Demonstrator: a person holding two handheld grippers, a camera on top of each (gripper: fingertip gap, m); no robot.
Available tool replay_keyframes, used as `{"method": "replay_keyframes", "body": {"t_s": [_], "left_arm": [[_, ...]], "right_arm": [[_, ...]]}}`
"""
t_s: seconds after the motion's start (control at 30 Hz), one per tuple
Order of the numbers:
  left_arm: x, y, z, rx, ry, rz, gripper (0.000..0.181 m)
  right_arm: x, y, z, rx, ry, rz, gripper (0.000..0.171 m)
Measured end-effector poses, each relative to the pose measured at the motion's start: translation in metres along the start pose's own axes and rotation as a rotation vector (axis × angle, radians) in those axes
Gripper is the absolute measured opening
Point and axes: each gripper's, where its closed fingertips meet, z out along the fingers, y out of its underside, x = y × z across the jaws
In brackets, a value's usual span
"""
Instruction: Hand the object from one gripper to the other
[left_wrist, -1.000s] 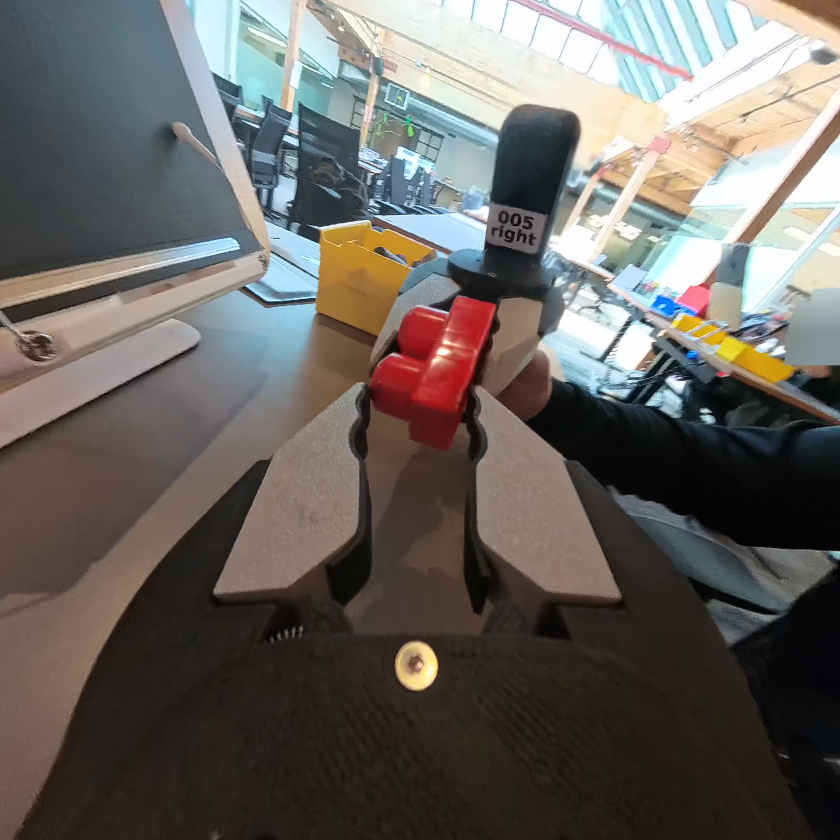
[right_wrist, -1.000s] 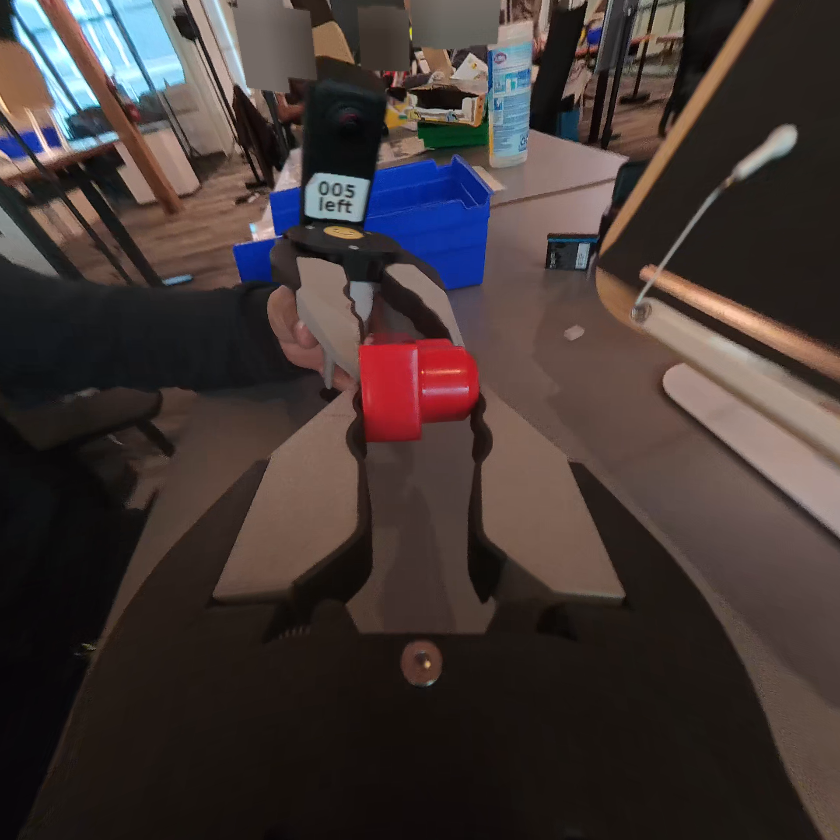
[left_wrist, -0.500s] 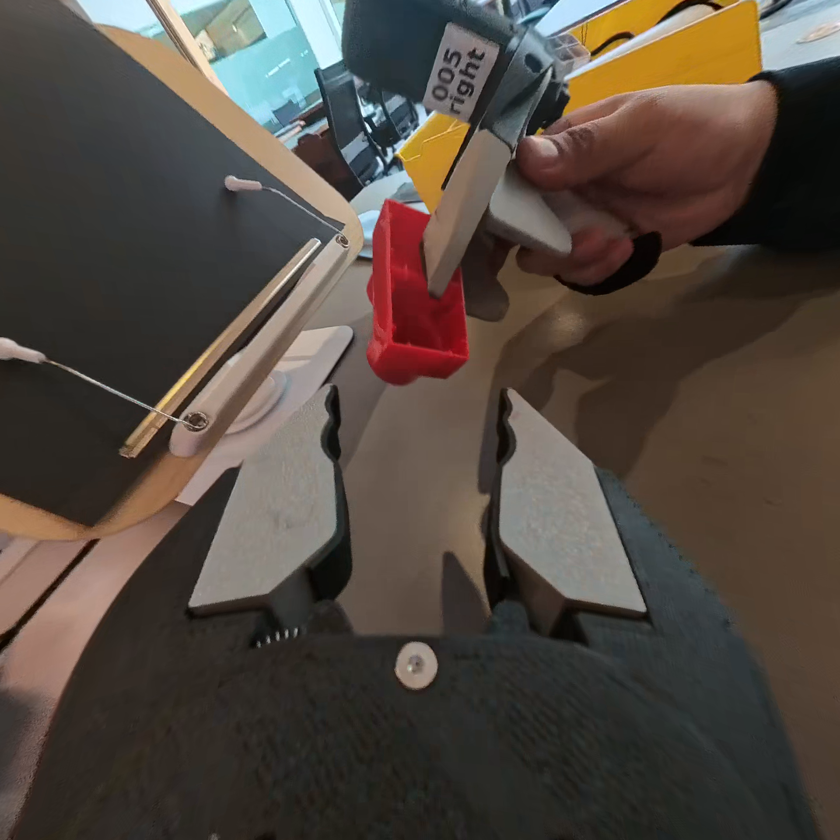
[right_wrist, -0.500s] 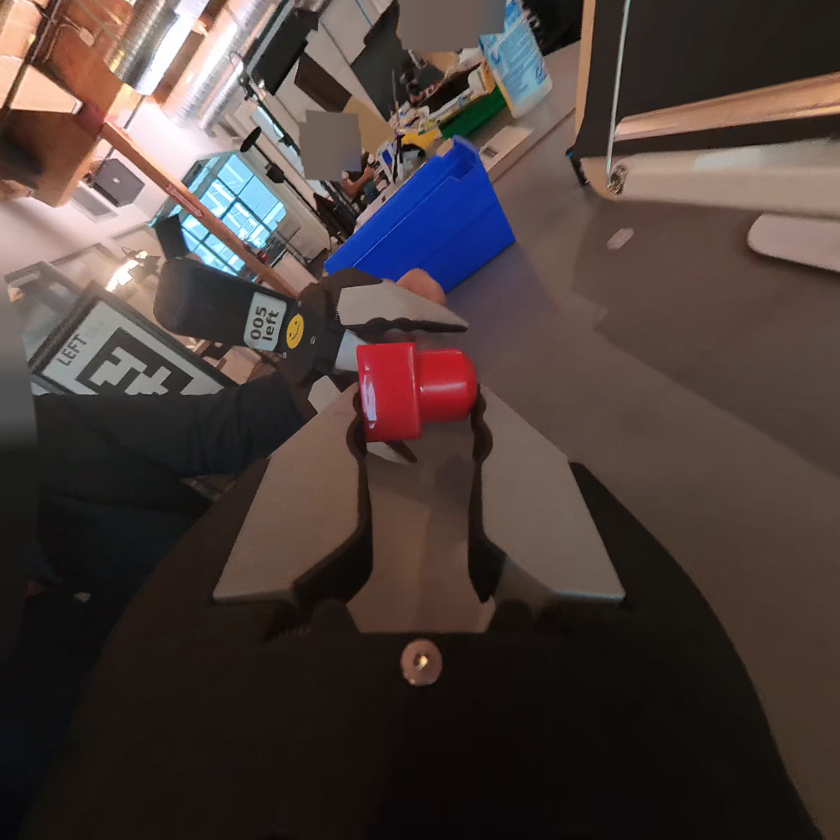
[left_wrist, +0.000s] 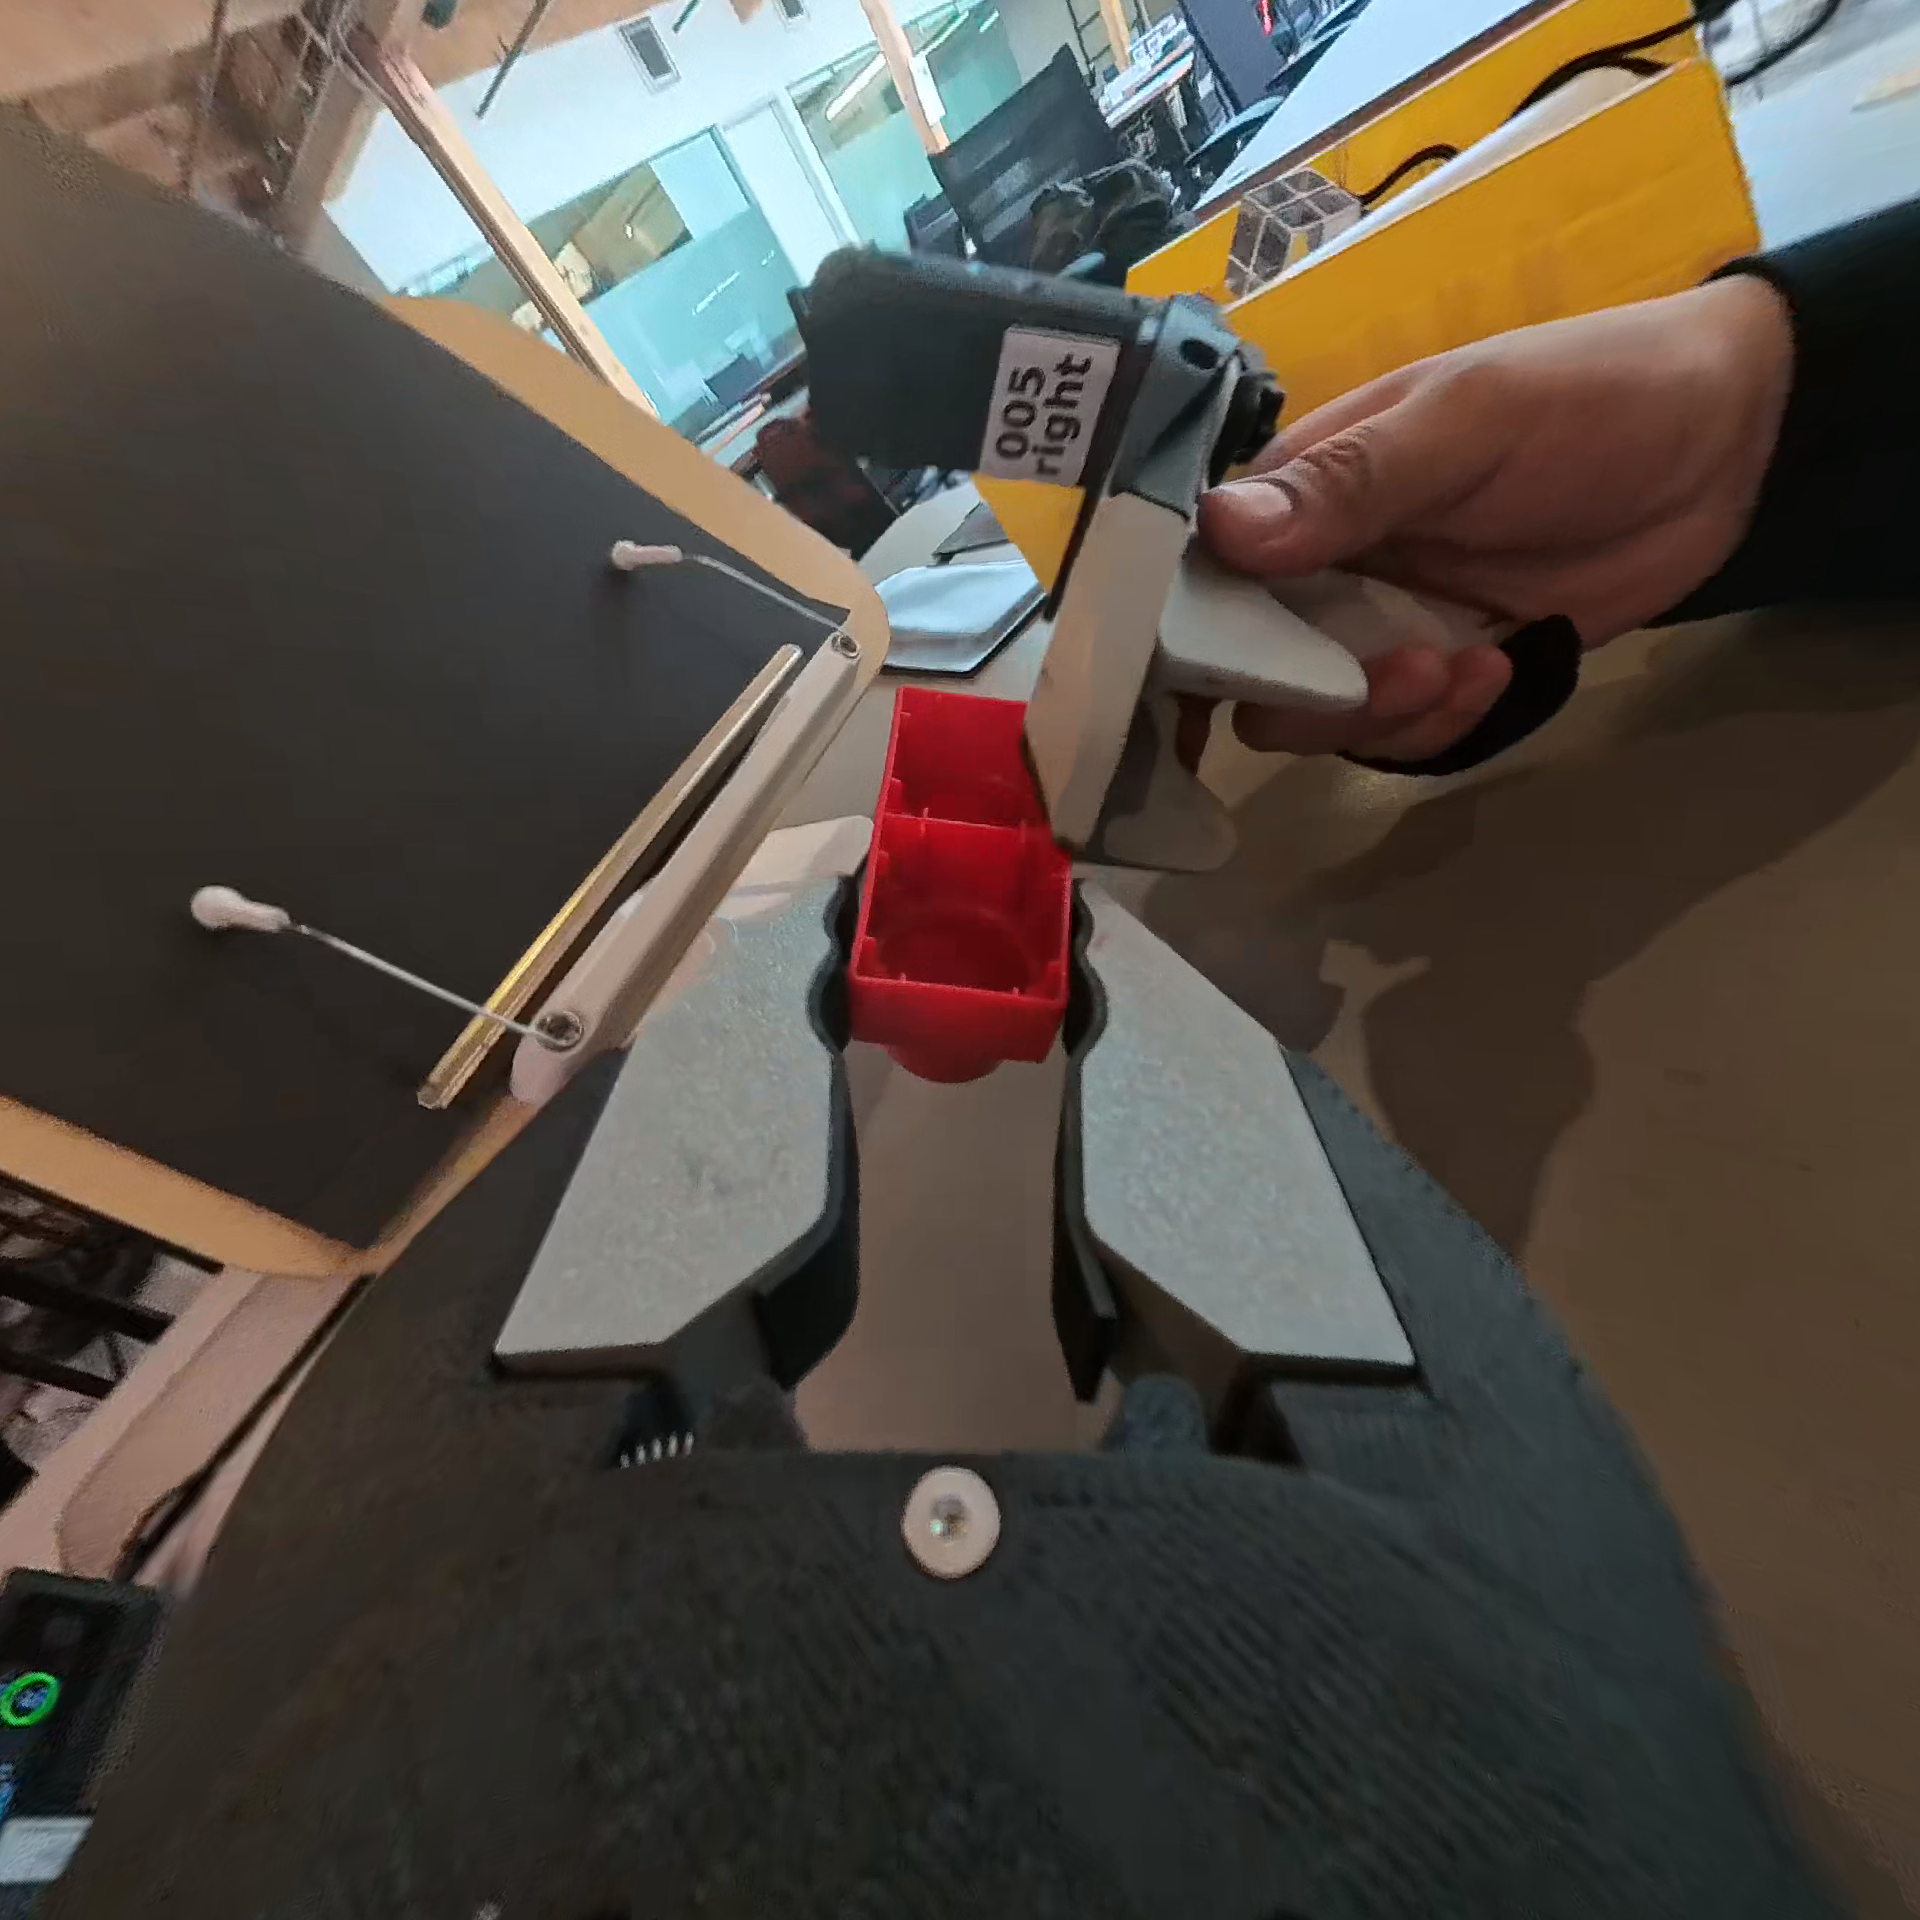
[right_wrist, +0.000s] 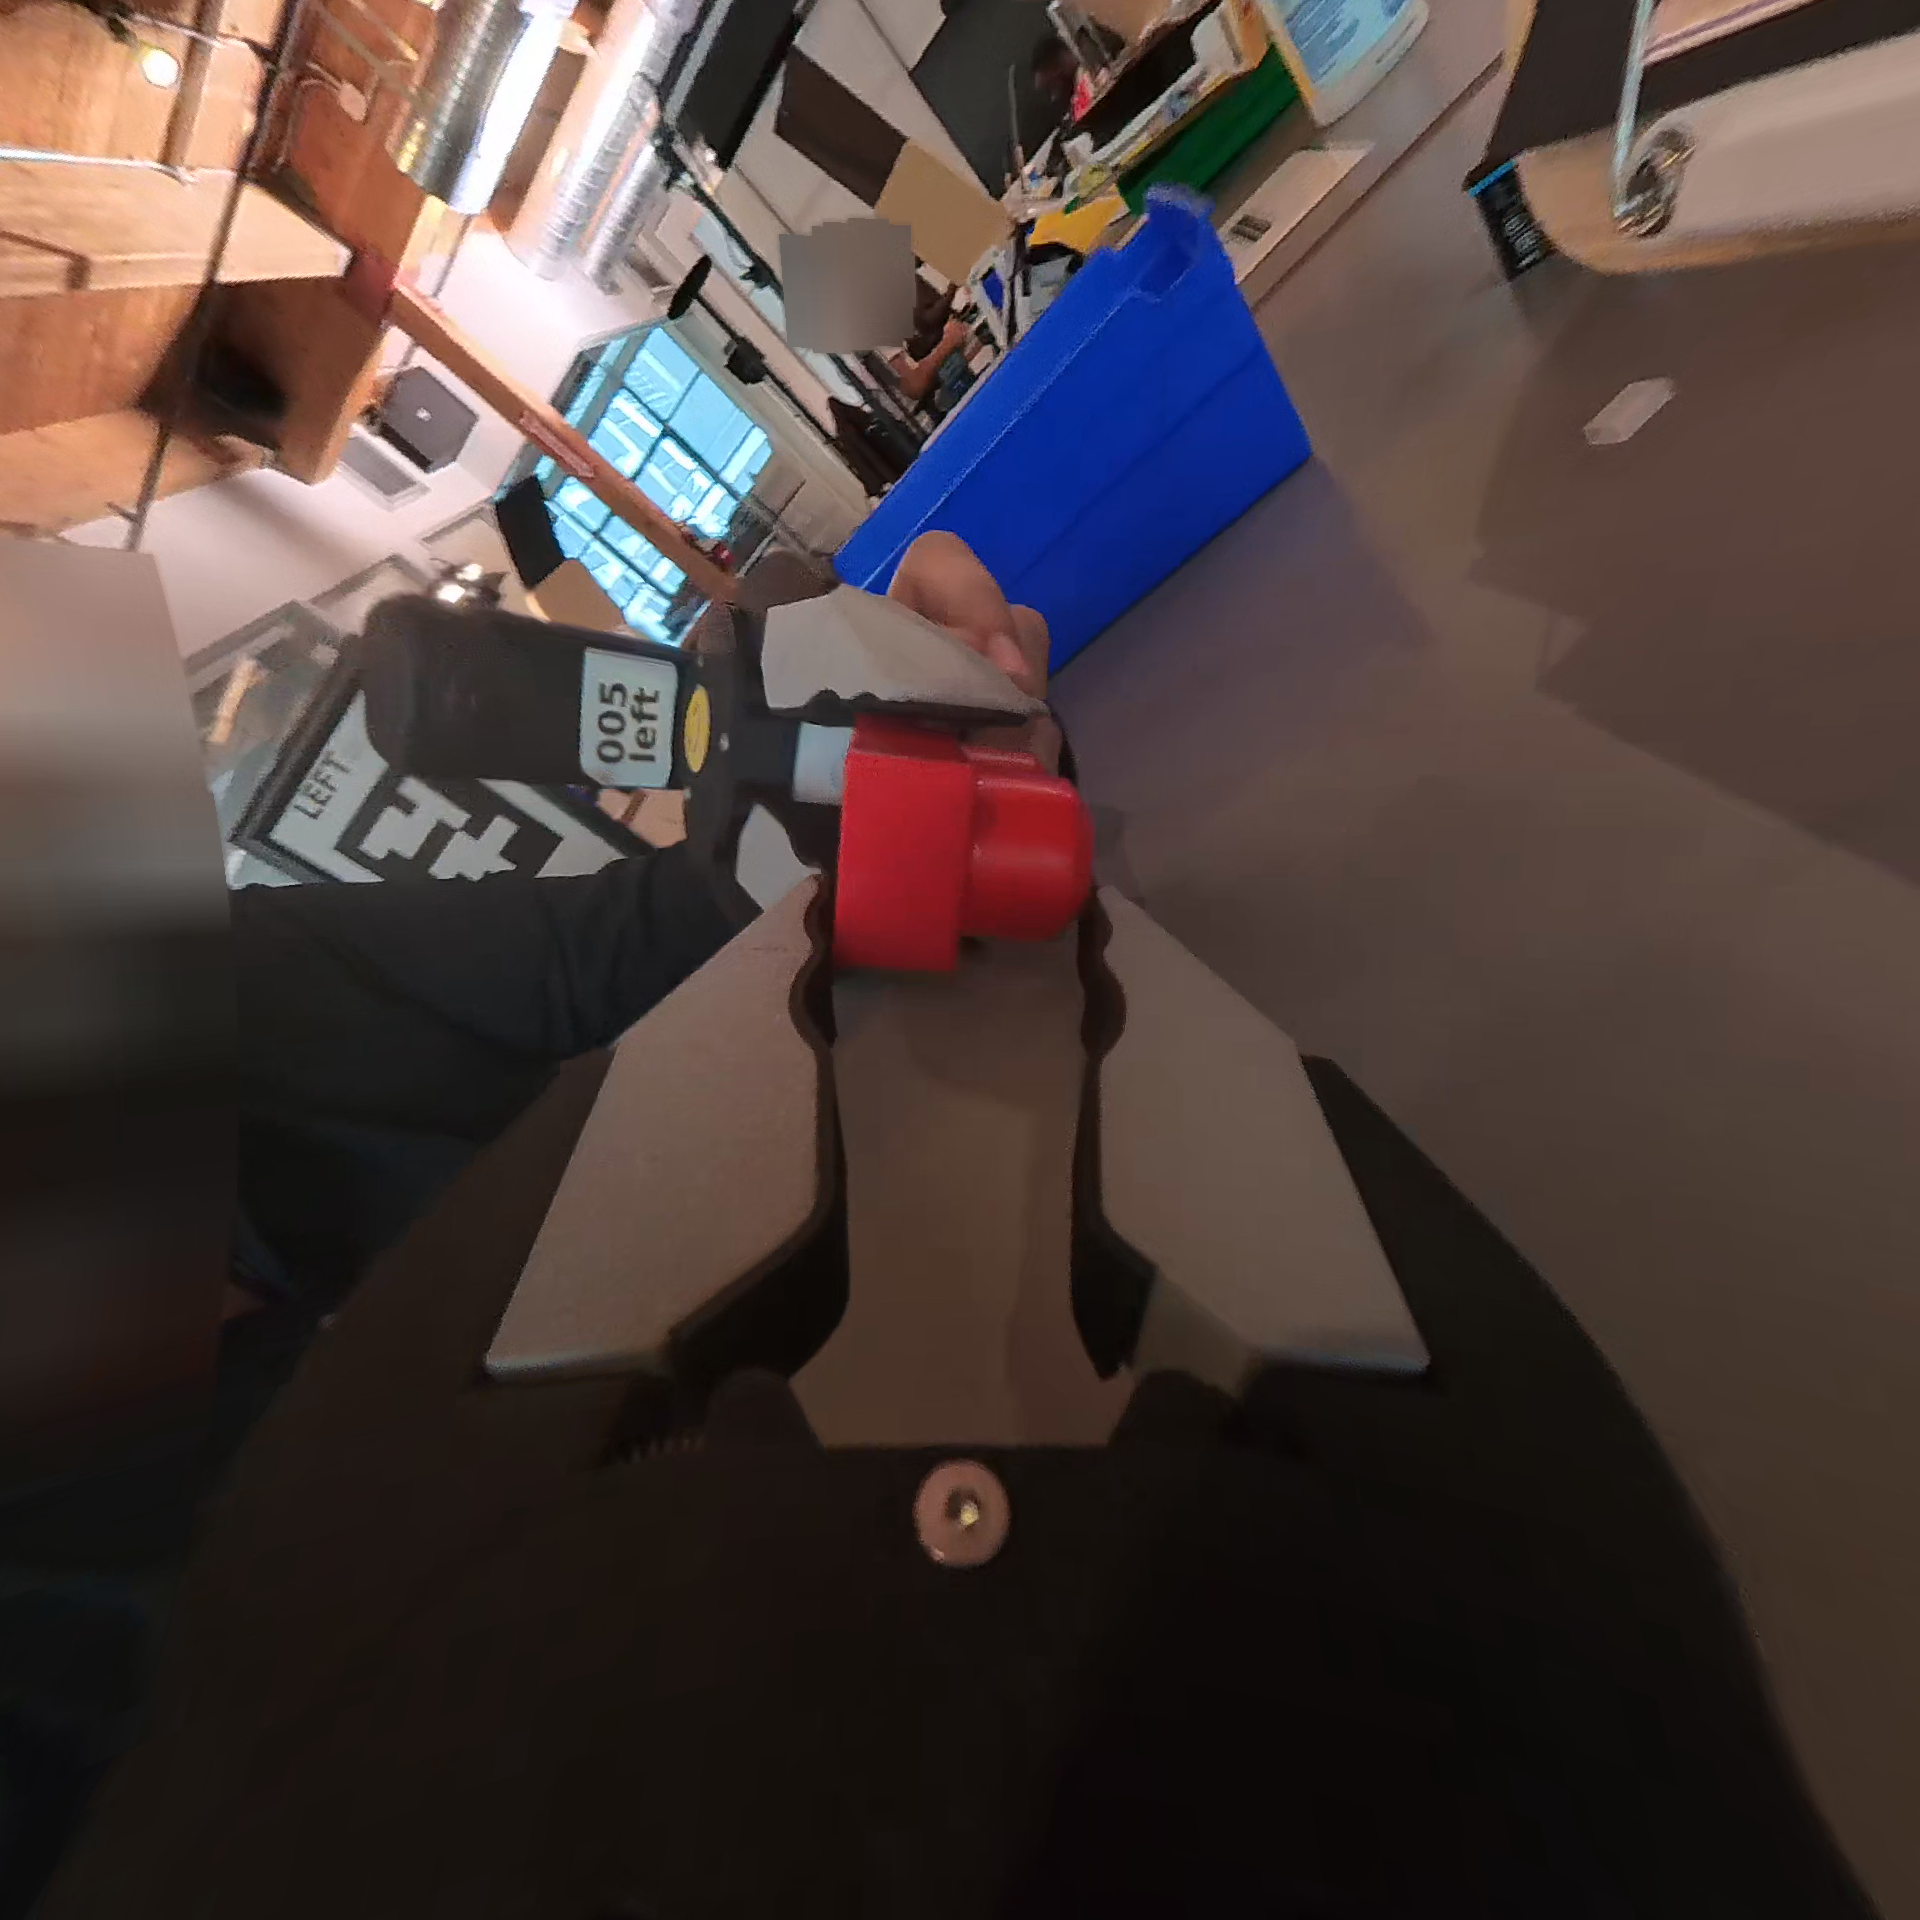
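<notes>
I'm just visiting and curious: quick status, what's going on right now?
Left gripper and right gripper both shut on red toy brick, hollow side up. Mid-handover above the table. Black board close alongside.

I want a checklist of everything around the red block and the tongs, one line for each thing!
Surface: brown-grey tabletop, bare where visible.
Job's things: red block, hollow side toward the left camera, held above the table.
Clutter: blue bin, yellow bin, small white scrap.
Grippers: left tongs sit against both sides of the block's near end; right tongs clamp its other end. Both shut on it.
Cables: dark cable over the yellow bin.
Surroundings: tilted black board with wooden edge, workshop desks, chairs, windows behind; a hand holds the right tongs.
</notes>
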Motion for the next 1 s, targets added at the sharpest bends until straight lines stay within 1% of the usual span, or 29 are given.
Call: {"method": "replay_keyframes", "body": {"t_s": [0.07, 0.1, 0.13, 0.2, 0.27, 0.33, 0.43, 0.47, 0.53, 0.6, 0.67, 0.7, 0.77, 0.8, 0.83, 0.87, 0.9, 0.93, 1.0], "left_arm": [[-0.007, 0.003, -0.001, -0.007, 0.003, -0.085, 0.037], [-0.009, 0.004, -0.001, -0.003, 0.023, -0.143, 0.037], [-0.008, 0.003, -0.002, 0.011, 0.066, -0.213, 0.037], [-0.015, -0.003, -0.006, 0.078, 0.105, -0.361, 0.037], [-0.024, -0.005, -0.010, 0.118, 0.121, -0.477, 0.037], [-0.031, -0.002, -0.012, 0.127, 0.127, -0.544, 0.037], [-0.019, 0.000, -0.011, 0.116, 0.242, -0.599, 0.036], [-0.016, 0.001, -0.010, 0.107, 0.260, -0.609, 0.036], [-0.009, 0.005, -0.008, 0.073, 0.295, -0.626, 0.037], [-0.002, 0.008, -0.007, 0.044, 0.339, -0.654, 0.037], [0.002, 0.006, -0.008, 0.047, 0.376, -0.705, 0.037], [0.003, 0.003, -0.009, 0.052, 0.404, -0.739, 0.037], [0.008, 0.001, -0.010, 0.039, 0.466, -0.822, 0.037], [0.009, 0.001, -0.011, 0.034, 0.492, -0.865, 0.037], [0.010, 0.001, -0.011, 0.031, 0.510, -0.904, 0.036], [0.010, 0.003, -0.011, 0.021, 0.515, -0.935, 0.037], [0.011, 0.007, -0.009, 0.002, 0.516, -0.954, 0.037], [0.012, 0.011, -0.009, -0.020, 0.517, -0.960, 0.037], [0.015, 0.018, -0.007, -0.056, 0.519, -0.960, 0.037]], "right_arm": [[0.005, -0.004, -0.006, 0.017, 0.047, -0.027, 0.040], [0.008, -0.006, -0.010, 0.021, 0.076, -0.044, 0.040], [0.014, -0.007, -0.014, 0.017, 0.128, -0.068, 0.037], [0.026, -0.007, -0.021, -0.001, 0.236, -0.134, 0.038], [0.024, -0.011, -0.023, 0.006, 0.262, -0.188, 0.038], [0.018, -0.016, -0.024, 0.029, 0.270, -0.249, 0.041], [0.015, -0.019, -0.025, 0.018, 0.337, -0.373, 0.044], [0.015, -0.018, -0.025, 0.002, 0.368, -0.417, 0.047], [0.014, -0.015, -0.022, -0.037, 0.402, -0.501, 0.060], [0.009, -0.010, -0.016, -0.079, 0.414, -0.596, 0.064], [0.006, -0.004, -0.010, -0.127, 0.441, -0.700, 0.068], [0.007, -0.001, -0.008, -0.156, 0.474, -0.754, 0.070], [0.012, -0.002, -0.006, -0.185, 0.577, -0.876, 0.078], [0.014, -0.003, -0.006, -0.187, 0.634, -0.941, 0.079], [0.014, -0.004, -0.006, -0.185, 0.683, -1.006, 0.075], [0.013, -0.005, -0.006, -0.179, 0.720, -1.065, 0.065], [0.012, -0.006, -0.006, -0.174, 0.745, -1.108, 0.050], [0.011, -0.006, -0.006, -0.173, 0.758, -1.127, 0.044], [0.011, -0.002, -0.004, -0.195, 0.733, -1.098, 0.049]]}}
